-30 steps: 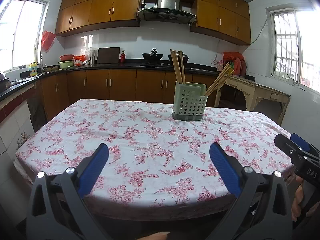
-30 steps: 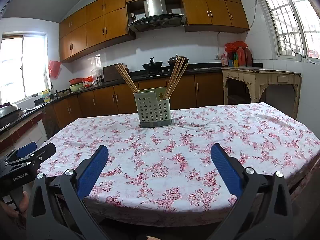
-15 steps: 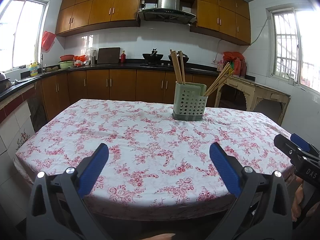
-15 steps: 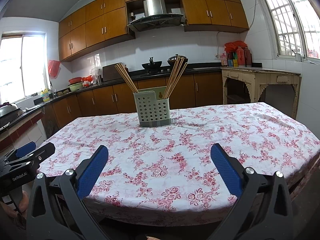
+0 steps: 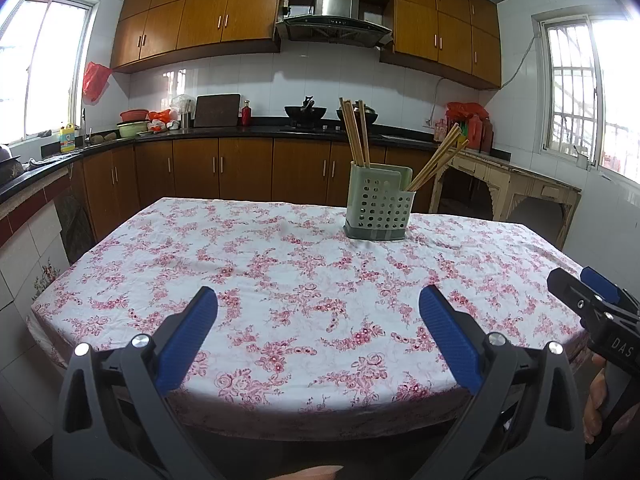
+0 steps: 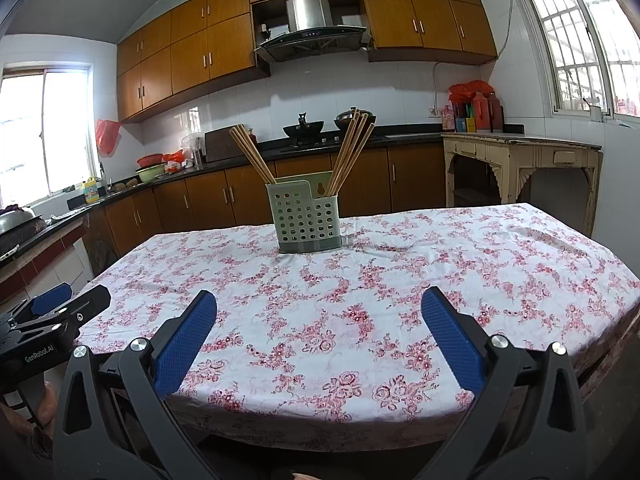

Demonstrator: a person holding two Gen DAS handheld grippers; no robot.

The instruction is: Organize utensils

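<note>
Left tool [image 5: 318, 316]: spread wide, blue pads [image 5: 188, 340] well apart, nothing between them, touching nothing. It hangs at the near edge of the tabletop [image 5: 280, 280], which wears a white cloth with red flowers.

Right tool [image 6: 319, 316]: same story, wide apart, empty, no contact, also at the near edge. Each tool shows in the other's view: right one at the far right of the left wrist view, left one at the far left of the right wrist view, a hand [image 5: 596, 404] gripping below it.

The utensil holder [image 5: 378, 208] is a pale green perforated caddy on a grey base, upright on the far half of the tabletop, well apart from both tools. Chopsticks stand in it in two bunches: one bunch [image 6: 253, 158] in the left compartment leaning left, the other bunch [image 6: 352, 152] in the right compartment fanning up and to the right. No loose utensils on the cloth that I can make out.

Cloth between the tools and the holder is bare. Behind it: a dark counter with wooden cabinets [image 5: 240, 172], a wok [image 5: 305, 111] on the stove, a range hood [image 5: 334, 20] above, and an old cream side table [image 6: 520, 164] by the right wall.
</note>
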